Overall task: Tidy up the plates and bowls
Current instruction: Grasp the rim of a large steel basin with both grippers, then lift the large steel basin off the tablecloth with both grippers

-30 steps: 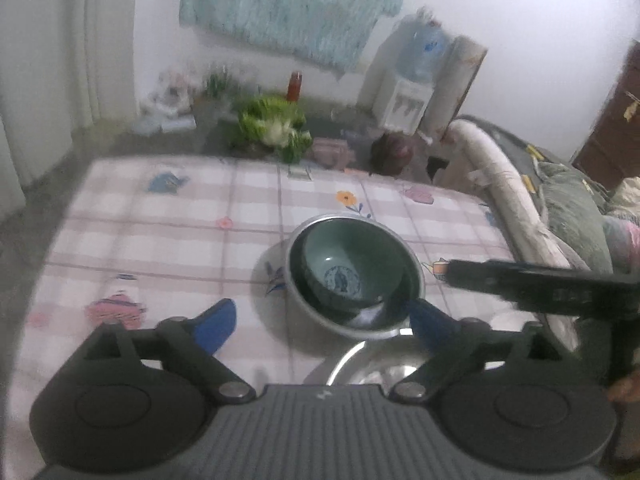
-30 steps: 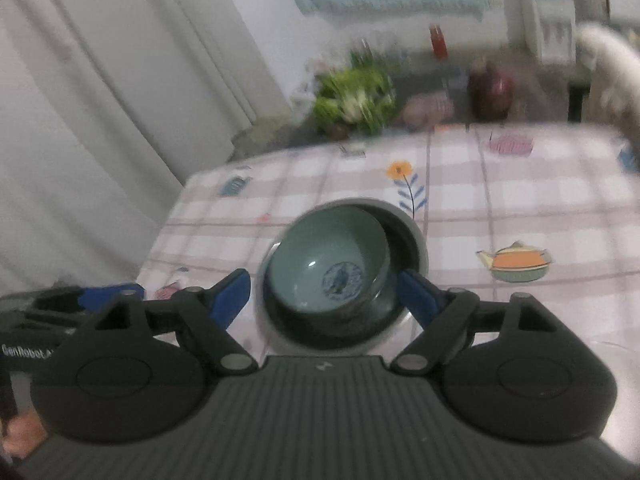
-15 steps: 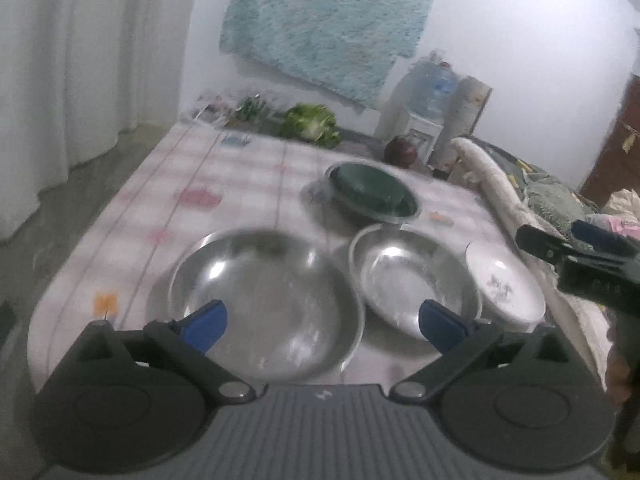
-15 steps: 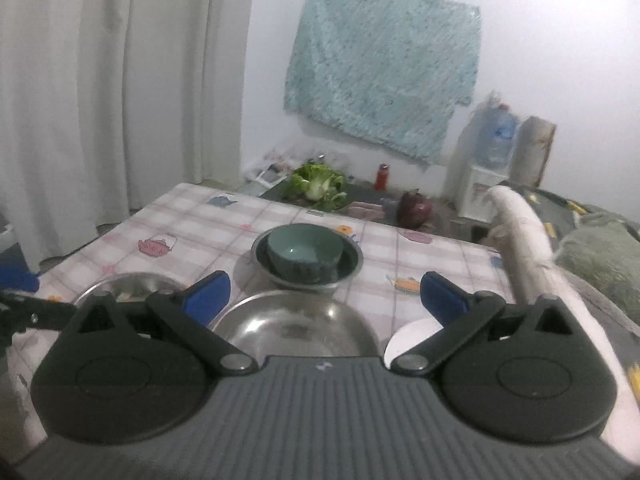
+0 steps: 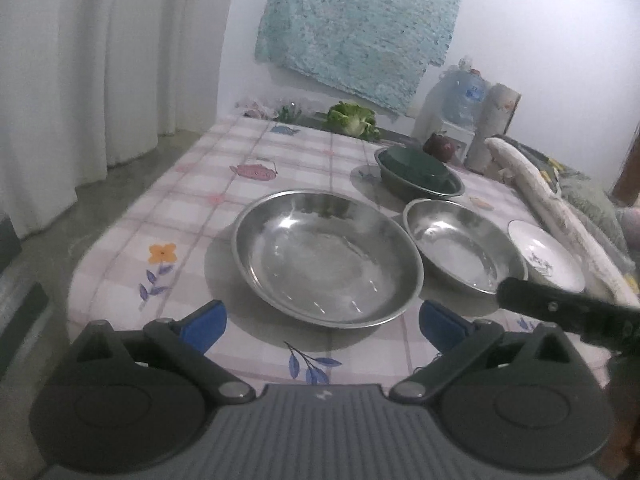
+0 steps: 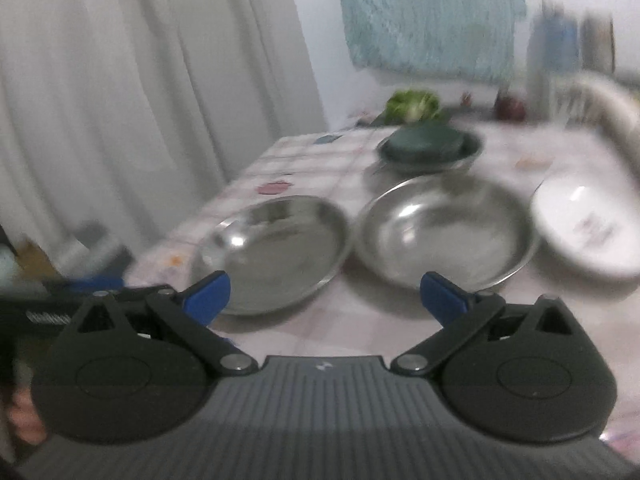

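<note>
The right wrist view is smeared; the white plate's (image 6: 586, 226) print is unreadable. A checked tablecloth (image 5: 224, 184) covers the table beside white curtains (image 5: 100, 60). Along its near edge sit a large steel plate (image 5: 326, 256), a steel bowl (image 5: 462, 246), then the white plate; a green bowl (image 5: 412, 164) nests in a steel dish (image 5: 420, 190) farther back. Left gripper (image 5: 322, 322) and right gripper (image 6: 324, 292) are both spread wide, holding nothing

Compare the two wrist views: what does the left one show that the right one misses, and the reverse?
Only the left view: the orange flower print on the tablecloth, and the right tongs' black finger reaching in.
Only the right view: a fingertip at the lower left edge.
Both: the large steel basin, the smaller steel bowl, the white plate, the green bowl nested in a steel one, the lettuce.
</note>
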Tool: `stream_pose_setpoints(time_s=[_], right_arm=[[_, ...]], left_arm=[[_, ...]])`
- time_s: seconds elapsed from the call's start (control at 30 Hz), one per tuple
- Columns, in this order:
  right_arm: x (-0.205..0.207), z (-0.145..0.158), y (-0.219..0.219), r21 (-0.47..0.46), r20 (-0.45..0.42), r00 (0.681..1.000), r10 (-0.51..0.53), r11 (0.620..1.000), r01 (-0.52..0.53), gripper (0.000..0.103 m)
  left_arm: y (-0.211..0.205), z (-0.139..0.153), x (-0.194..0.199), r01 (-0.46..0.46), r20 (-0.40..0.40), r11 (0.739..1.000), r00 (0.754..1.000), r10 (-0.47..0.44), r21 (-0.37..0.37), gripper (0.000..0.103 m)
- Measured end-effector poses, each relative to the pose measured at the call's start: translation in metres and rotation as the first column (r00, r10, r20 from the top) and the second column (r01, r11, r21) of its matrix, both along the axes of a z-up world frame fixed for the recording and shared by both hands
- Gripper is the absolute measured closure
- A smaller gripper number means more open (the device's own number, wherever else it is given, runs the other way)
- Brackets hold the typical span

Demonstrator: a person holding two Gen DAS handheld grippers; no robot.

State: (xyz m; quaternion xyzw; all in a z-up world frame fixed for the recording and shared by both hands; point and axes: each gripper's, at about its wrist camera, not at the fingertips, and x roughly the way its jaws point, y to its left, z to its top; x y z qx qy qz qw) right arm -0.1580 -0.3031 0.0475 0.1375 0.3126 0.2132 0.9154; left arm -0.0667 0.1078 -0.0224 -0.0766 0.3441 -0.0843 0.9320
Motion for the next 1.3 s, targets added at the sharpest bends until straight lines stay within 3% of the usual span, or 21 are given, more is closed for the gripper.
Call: stream_pose_setpoints(time_s=[0.1, 0.2, 0.37, 0.5, 0.57, 0.77, 0.87, 1.03, 1.17, 1.23, 1.3], right_arm=[[0.012, -0.019, 0.004, 0.113, -0.076, 0.997, 0.015, 0.994, -0.007, 0.002], [0.024, -0.036, 0.011, 0.152, -0.116, 0.993, 0.030, 0.988, -0.012, 0.006], [0.048, -0.045, 0.031, 0.133, -0.116, 0.991, 0.059, 0.990, -0.043, 0.023], [0.070, -0.059, 0.038, 0.131, -0.145, 0.989, 0.022, 0.991, -0.003, 0.035], [0.077, -0.067, 0.040, 0.127, -0.167, 0.986, -0.002, 0.992, 0.024, 0.046], [0.089, -0.079, 0.042, 0.120, -0.177, 0.984, -0.033, 0.991, 0.055, 0.057], [0.093, -0.083, 0.041, 0.118, -0.182, 0.982, -0.041, 0.991, 0.063, 0.065], [0.099, -0.084, 0.039, 0.112, -0.171, 0.984, -0.046, 0.991, 0.066, 0.075], [0.099, -0.084, 0.041, 0.114, -0.156, 0.987, -0.030, 0.992, 0.048, 0.084], [0.099, -0.081, 0.045, 0.092, -0.139, 0.990, -0.022, 0.995, 0.035, 0.085], [0.099, -0.080, 0.047, 0.077, -0.126, 0.992, -0.017, 0.997, 0.027, 0.085]], left_arm=[[0.006, -0.011, 0.007, 0.009, -0.039, 1.000, 0.999, -0.010, -0.029, 0.000], [0.012, -0.019, 0.014, -0.028, -0.049, 0.999, 0.998, 0.027, -0.024, 0.000], [0.017, -0.025, 0.034, -0.112, 0.007, 0.992, 0.994, 0.112, 0.050, 0.000], [0.013, -0.033, 0.056, -0.100, 0.004, 0.989, 0.995, 0.101, 0.111, 0.000], [0.010, -0.038, 0.066, -0.089, 0.005, 0.987, 0.996, 0.089, 0.137, 0.002], [0.009, -0.049, 0.087, -0.076, -0.006, 0.985, 0.997, 0.078, 0.153, 0.010], [0.009, -0.055, 0.096, -0.079, -0.029, 0.983, 0.996, 0.085, 0.167, 0.020], [0.011, -0.062, 0.108, -0.087, -0.058, 0.979, 0.993, 0.099, 0.183, 0.047], [0.012, -0.064, 0.110, -0.098, -0.051, 0.975, 0.993, 0.110, 0.200, 0.062], [0.013, -0.064, 0.111, -0.100, -0.056, 0.976, 0.992, 0.113, 0.193, 0.074], [0.013, -0.062, 0.111, -0.106, -0.058, 0.975, 0.991, 0.119, 0.194, 0.078]])
